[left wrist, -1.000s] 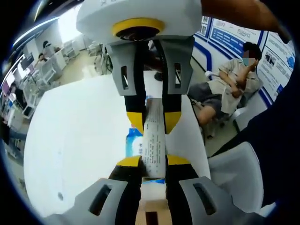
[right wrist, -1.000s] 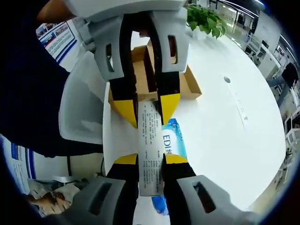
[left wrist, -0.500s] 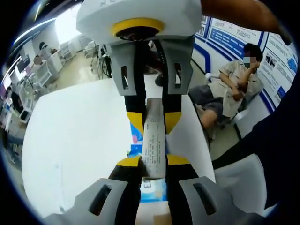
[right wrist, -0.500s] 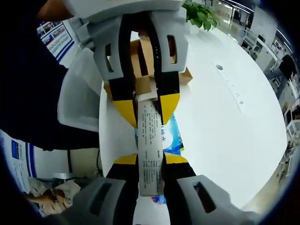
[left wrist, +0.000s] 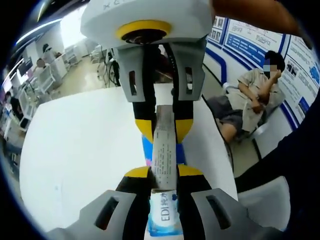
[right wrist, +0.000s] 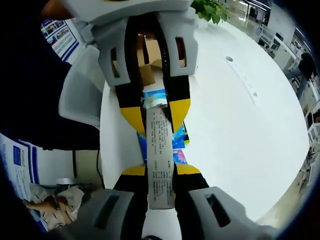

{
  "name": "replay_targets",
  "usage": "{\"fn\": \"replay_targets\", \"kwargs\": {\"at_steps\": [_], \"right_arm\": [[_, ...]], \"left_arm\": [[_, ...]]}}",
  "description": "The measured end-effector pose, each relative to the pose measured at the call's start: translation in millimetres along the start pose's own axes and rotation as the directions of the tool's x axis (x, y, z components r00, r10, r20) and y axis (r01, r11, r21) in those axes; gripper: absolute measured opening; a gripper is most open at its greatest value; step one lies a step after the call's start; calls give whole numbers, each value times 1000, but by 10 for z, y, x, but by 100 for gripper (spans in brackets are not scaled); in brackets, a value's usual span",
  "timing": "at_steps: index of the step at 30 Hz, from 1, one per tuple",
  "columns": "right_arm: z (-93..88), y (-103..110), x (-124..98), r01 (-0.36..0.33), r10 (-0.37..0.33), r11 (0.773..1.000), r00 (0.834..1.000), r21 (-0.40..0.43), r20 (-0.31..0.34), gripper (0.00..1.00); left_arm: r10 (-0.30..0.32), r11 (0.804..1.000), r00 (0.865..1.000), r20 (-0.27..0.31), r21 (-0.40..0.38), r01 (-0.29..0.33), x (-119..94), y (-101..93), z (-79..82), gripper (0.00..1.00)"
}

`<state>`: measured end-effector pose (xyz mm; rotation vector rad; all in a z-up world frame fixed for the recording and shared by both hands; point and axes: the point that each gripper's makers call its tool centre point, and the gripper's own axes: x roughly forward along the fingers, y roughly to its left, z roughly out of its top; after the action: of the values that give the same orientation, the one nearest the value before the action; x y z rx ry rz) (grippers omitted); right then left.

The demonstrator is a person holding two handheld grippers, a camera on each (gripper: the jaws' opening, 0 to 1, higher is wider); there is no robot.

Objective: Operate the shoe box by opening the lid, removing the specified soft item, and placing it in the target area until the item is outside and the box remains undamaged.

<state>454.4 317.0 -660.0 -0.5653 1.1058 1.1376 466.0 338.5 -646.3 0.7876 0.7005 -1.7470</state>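
Both grippers are shut on the same soft pack [left wrist: 164,150], white with small print along its edge and blue on its face. My left gripper [left wrist: 163,172] pinches its near end, and my right gripper [left wrist: 164,132] comes down from the top and clamps its far end. In the right gripper view the pack [right wrist: 160,150] runs between my right gripper [right wrist: 160,170] and the left gripper [right wrist: 156,117]. It hangs above the white table [right wrist: 235,125]. The open cardboard shoe box [right wrist: 147,75] stands behind the left gripper, near the table's edge.
A white chair [right wrist: 80,95] stands beside the table by the box, and another chair [left wrist: 265,200] is at the lower right of the left gripper view. A person sits against the wall [left wrist: 250,95]. A potted plant [right wrist: 210,7] is at the table's far end.
Both grippers have carried the pack away from the shoe box. The box looks smaller in the right gripper view and has left the bottom of the left gripper view. Both stay shut on the pack.
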Motion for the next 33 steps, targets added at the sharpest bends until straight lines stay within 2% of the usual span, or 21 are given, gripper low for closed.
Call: {"fn": "replay_targets", "kwargs": {"at_steps": [15, 22, 33], "right_arm": [[-169, -281, 34, -14, 14, 1000, 1000, 3, 5, 16], [-220, -455, 48, -16, 15, 1000, 1000, -24, -16, 16], [-322, -676, 183, -17, 15, 998, 999, -59, -34, 16]], "left_arm": [[9, 1000, 1000, 10, -11, -9, 206, 264, 70, 16], [23, 999, 1000, 22, -31, -22, 277, 411, 81, 16], [33, 997, 999, 26, -64, -32, 455, 617, 12, 16]]}}
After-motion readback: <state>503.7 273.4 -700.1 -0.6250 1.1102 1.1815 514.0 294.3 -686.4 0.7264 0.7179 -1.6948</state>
